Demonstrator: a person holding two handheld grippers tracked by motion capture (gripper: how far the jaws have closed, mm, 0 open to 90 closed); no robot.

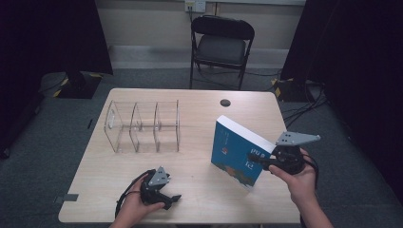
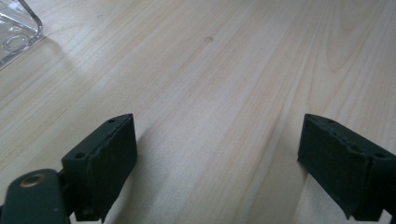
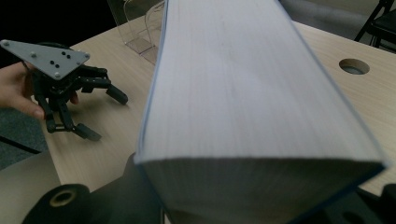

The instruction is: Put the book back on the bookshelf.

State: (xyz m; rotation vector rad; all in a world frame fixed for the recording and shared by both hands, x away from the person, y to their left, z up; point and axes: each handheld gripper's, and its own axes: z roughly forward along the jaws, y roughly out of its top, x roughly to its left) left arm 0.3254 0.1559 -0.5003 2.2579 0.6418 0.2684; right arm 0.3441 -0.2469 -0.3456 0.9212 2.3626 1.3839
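A thick book [image 1: 235,152] with a blue cover stands tilted on the right half of the table [image 1: 199,194], one bottom corner near the wood. My right gripper [image 1: 254,159] is shut on it from the right. In the right gripper view the book's white page block [image 3: 243,93] sits between the jaws of the right gripper [image 3: 252,205]. My left gripper [image 1: 170,199] rests low at the table's front left, open, with nothing in it. Bare wood lies between the pads of the left gripper [image 2: 217,158]. The left gripper [image 3: 105,114] stands off from the book.
A clear acrylic organizer [image 1: 142,126] with three compartments stands at the table's left centre; its corner [image 2: 16,32] is close to the left gripper. A round cable hole [image 1: 225,102] is near the far edge. A black folding chair [image 1: 222,45] stands behind the table.
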